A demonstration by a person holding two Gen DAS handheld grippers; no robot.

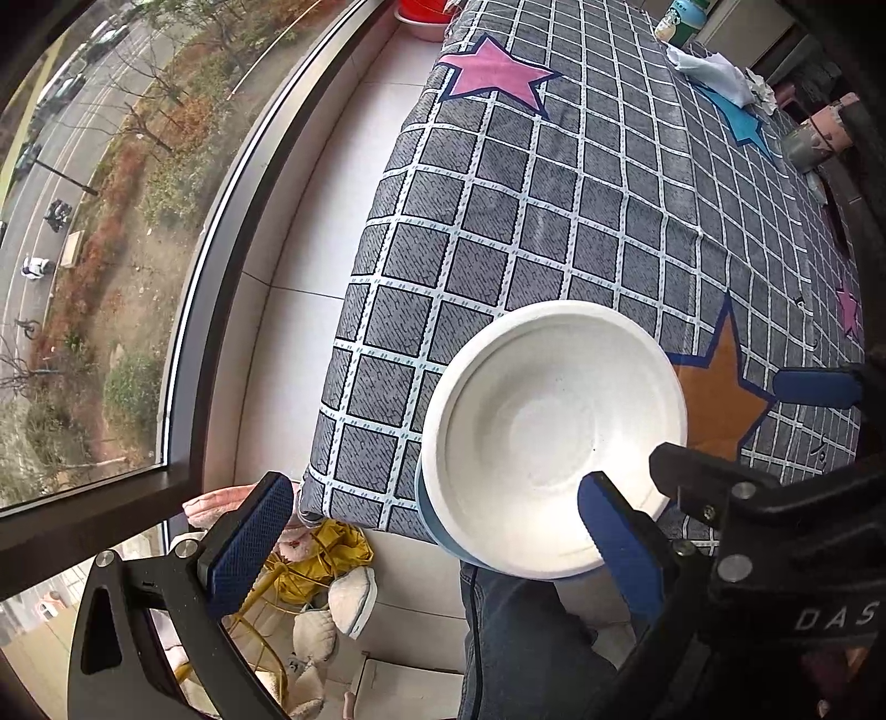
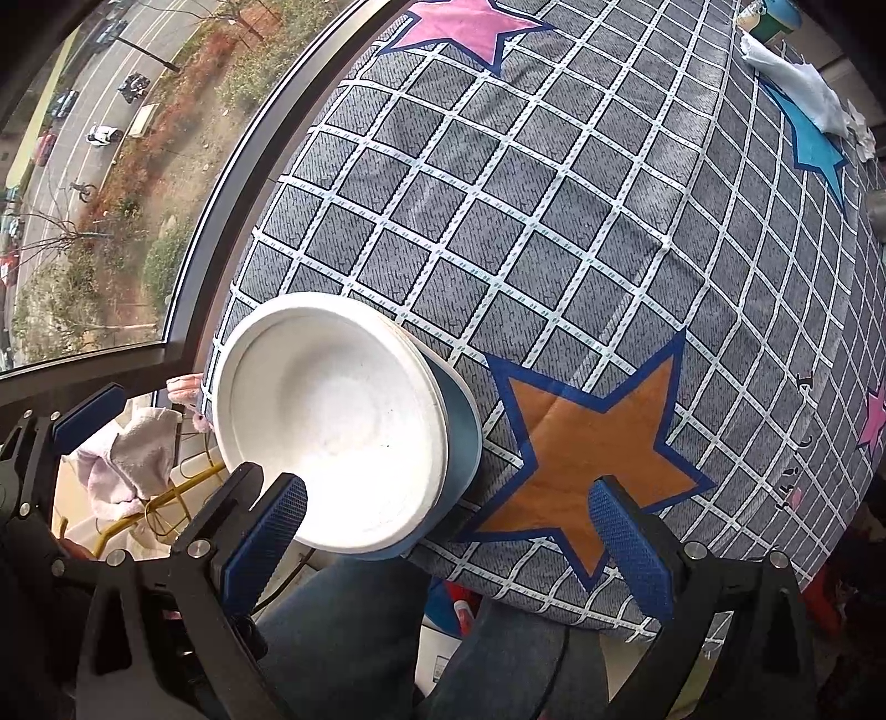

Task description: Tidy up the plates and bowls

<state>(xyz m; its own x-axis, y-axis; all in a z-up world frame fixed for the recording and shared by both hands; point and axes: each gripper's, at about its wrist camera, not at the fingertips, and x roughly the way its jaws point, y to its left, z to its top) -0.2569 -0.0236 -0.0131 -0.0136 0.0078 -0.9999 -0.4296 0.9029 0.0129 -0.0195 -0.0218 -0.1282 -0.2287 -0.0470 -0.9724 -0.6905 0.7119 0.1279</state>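
The left gripper (image 1: 437, 531) stands wide, its blue textured pads (image 1: 249, 545) spread and holding nothing — the one pad hangs off the near-left corner of the table, the other lies in front of the near rim of the white round bowl with a blue outer wall (image 1: 554, 437). The right gripper (image 2: 448, 540) is wide too, nothing between its fingers; its left pad (image 2: 266, 545) sits just before the bowl's (image 2: 332, 421) near rim, the other over the near edge of the cloth. The bowl sits at the near-left corner of the grey checked tablecloth with white grid lines (image 2: 554, 221), its rim overhanging the near edge, just beside an orange star with a blue outline (image 2: 587, 448) printed on the cloth. Whether more than one bowl is nested there I cannot tell. At the far edge lie a crumpled white cloth (image 1: 714, 72) and a green-and-white cup (image 1: 678, 19). Below the near edge — a person's leg in blue jeans (image 1: 526, 648).
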